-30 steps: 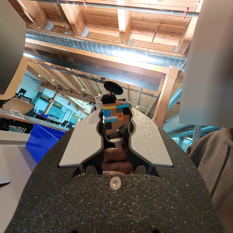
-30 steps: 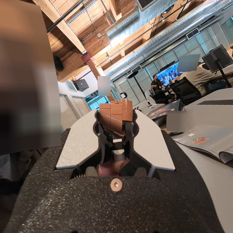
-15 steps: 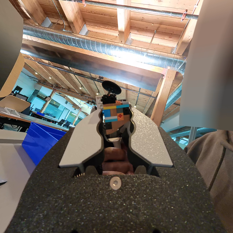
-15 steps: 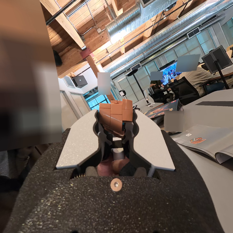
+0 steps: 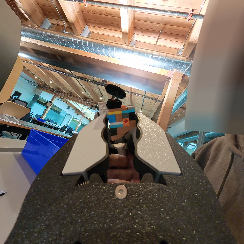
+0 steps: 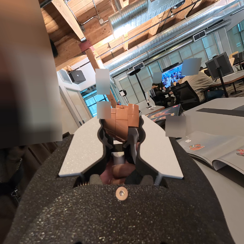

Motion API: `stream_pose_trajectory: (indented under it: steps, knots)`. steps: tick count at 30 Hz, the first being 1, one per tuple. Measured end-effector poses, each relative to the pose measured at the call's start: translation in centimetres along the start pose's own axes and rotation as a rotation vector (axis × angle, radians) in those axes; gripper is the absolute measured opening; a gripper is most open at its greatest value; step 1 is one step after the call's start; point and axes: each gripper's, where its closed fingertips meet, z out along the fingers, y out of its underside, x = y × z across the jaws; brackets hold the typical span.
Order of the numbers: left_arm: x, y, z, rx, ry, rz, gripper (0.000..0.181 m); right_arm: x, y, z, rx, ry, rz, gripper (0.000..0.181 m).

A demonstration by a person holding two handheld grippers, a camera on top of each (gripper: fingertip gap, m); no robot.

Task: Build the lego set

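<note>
My left gripper (image 5: 121, 118) is shut on a multicoloured lego assembly (image 5: 122, 121) of brown, blue, yellow, grey and black bricks, with a black ribbed disc (image 5: 115, 91) on a stalk at its top. It is held up and tilted toward the ceiling. My right gripper (image 6: 120, 121) is shut on a brown lego assembly (image 6: 124, 121) of smooth curved tiles, also held up above the table. Each view shows only its own gripper. The lower parts of both assemblies are hidden between the fingers.
A blue bin (image 5: 39, 146) stands on the grey table (image 5: 11, 178) at the left. An open instruction booklet (image 6: 213, 150) and the lego box (image 6: 165, 113) lie on the table at the right. A person's sleeve (image 5: 224, 171) is close at the right. People sit at desks far back. The tips of both grippers are at nearly the same place.
Both grippers keep their holds. The right wrist view has swung slightly, so the booklet and box sit a little lower and nearer. The left wrist view has shifted slightly.
</note>
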Motion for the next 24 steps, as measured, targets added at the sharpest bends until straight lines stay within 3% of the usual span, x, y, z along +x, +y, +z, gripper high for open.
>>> stream_pose_trajectory:
  steps: [9,24]
  knots:
    - [0.0,-0.1,-0.2,-0.015,0.010,-0.016,0.040,0.1,0.4,0.0,-0.102,0.040,-0.087,0.051]
    - [0.4,0.6,-0.4,-0.095,0.046,-0.030,0.040,-0.4,1.1,-0.5,-0.226,0.009,-0.057,0.051]
